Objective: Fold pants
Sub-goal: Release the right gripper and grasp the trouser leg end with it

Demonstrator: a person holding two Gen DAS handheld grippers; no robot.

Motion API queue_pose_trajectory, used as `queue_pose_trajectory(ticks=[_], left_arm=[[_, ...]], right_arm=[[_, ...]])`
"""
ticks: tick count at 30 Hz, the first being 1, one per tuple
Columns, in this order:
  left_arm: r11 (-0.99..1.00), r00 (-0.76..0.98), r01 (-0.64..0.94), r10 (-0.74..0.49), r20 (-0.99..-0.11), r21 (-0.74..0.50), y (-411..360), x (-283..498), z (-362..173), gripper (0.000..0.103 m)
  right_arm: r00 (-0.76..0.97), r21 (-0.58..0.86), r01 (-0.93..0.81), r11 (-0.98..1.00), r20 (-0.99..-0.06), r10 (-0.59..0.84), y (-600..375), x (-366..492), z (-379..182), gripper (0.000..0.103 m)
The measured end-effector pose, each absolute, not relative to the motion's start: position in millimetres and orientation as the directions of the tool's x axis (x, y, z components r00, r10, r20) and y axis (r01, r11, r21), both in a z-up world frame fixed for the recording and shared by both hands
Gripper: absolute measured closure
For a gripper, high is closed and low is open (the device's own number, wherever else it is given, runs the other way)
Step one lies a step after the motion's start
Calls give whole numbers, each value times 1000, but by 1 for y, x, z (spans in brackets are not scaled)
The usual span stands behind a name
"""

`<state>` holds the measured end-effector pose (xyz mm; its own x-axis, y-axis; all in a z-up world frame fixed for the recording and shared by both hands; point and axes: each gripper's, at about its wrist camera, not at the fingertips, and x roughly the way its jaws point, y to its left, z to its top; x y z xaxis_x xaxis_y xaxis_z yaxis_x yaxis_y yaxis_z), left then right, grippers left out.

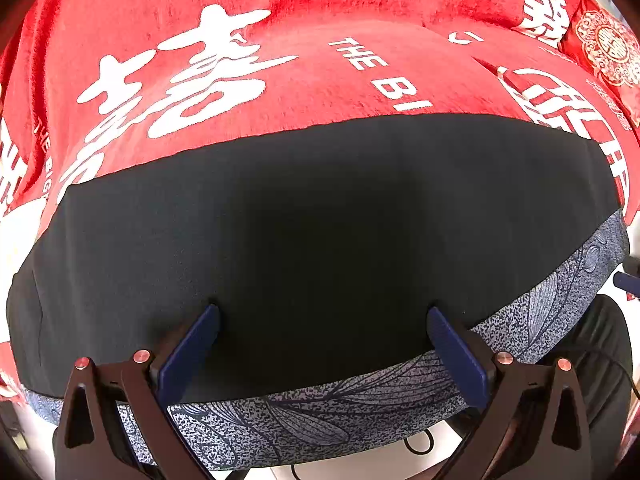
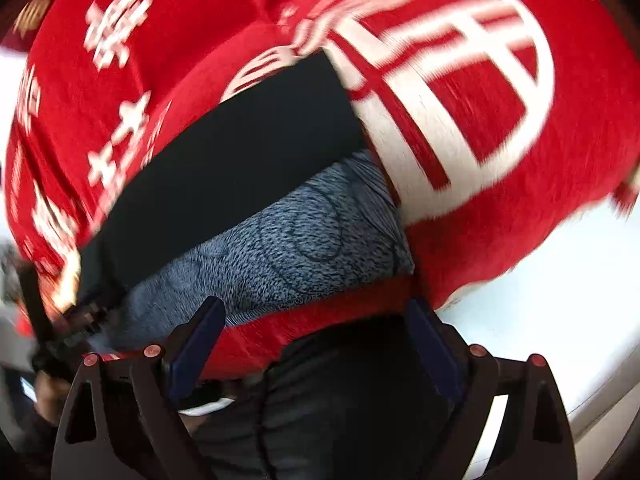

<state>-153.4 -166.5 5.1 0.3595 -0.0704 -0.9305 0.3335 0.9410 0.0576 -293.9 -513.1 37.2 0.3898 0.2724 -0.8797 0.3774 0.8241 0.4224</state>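
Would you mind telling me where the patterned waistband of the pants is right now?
In the left wrist view, the patterned waistband runs along the near edge of the black pants on the red blanket, just under the open left gripper.

Black pants (image 1: 320, 216) lie flat, folded into a wide slab. A grey-blue patterned layer shows along the near edge.

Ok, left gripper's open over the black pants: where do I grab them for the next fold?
Probably take the black pants at the near edge, beside the patterned blue-grey band, coming straight in from the near side. That edge lies flat and exposed between the open left gripper's fingers; the far edge lies further off on the red blanket.
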Motion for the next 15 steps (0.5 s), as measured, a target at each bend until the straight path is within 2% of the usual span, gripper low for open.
queue_pose_trajectory(ticks=[2,6,9,10,12,13,15], left_arm=[[941,360,333,-68,-930,59,-167,-153,5,0],[940,360,336,-74,-930,56,-166,-153,6,0],[941,362,335,-73,-929,57,-166,-154,5,0],[941,363,334,-72,-929,57,-166,-154,5,0],[940,362,335,-75,-929,55,-166,-154,6,0],[940,360,338,-79,-930,51,-165,-154,6,0],[941,353,337,-82,-932,45,-164,-153,7,0]], right_arm=[[431,509,400,762,-839,333,-522,-294,30,10],[520,583,387,714,-778,354,-526,-291,29,11],[551,566,335,754,-766,330,-519,-292,38,20],[533,518,333,788,-793,295,-516,-291,35,28],[528,460,351,815,-817,234,-518,-294,36,52],[543,477,345,809,-804,242,-520,-297,40,82],[576,508,322,799,-775,260,-522,-303,50,86]])
